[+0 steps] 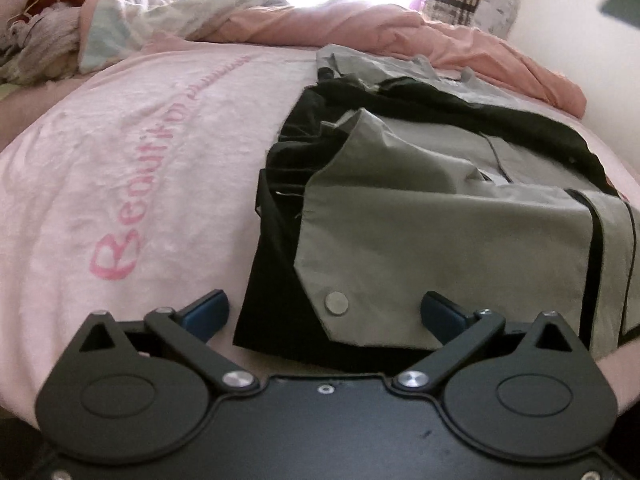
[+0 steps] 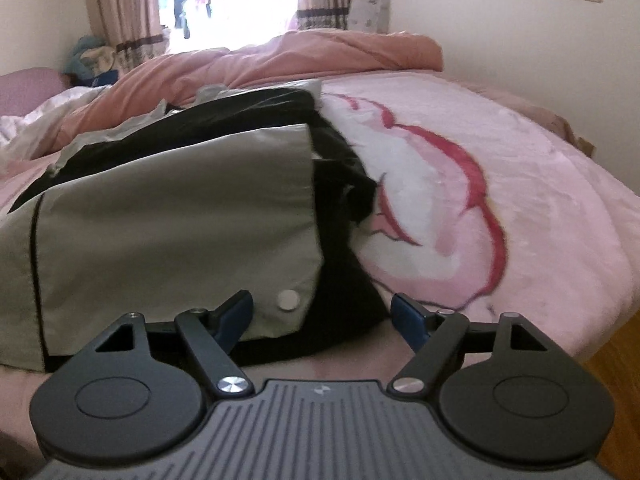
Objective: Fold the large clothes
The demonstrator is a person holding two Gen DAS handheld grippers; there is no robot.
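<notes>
So the jacket [image 1: 420,216] is a grey one with a black lining, lying on the pink blanket [image 1: 120,168] that covers the bed, and it already looks partway folded: grey panels are flipped over the black layer, so you get a fairly compact stack instead of a spread-out coat. The near corners each have a round snap button, one [image 1: 336,303] in the left view and one [image 2: 289,301] in the right, which tells me both near ends are sitting at the bed's front edge, right where the grippers can reach them. The left gripper [image 1: 324,312] has its jaws spread wide with the grey corner and the black edge lying between them, but the blue pads [image 1: 210,312] aren't pressing on the cloth, so nothing is pinched. Same on the other side: the right gripper [image 2: 322,314] is wide open over its corner, and one blue pad [image 2: 236,312] sits against the grey fabric without clamping it. My guess is the near edge is lined up like this so both corners can be gripped together for another fold away from the camera. Further back there's a rumpled salmon duvet [image 2: 280,60] bunched toward the bright window [image 2: 228,0], well clear of the jacket, so there's room to fold.
</notes>
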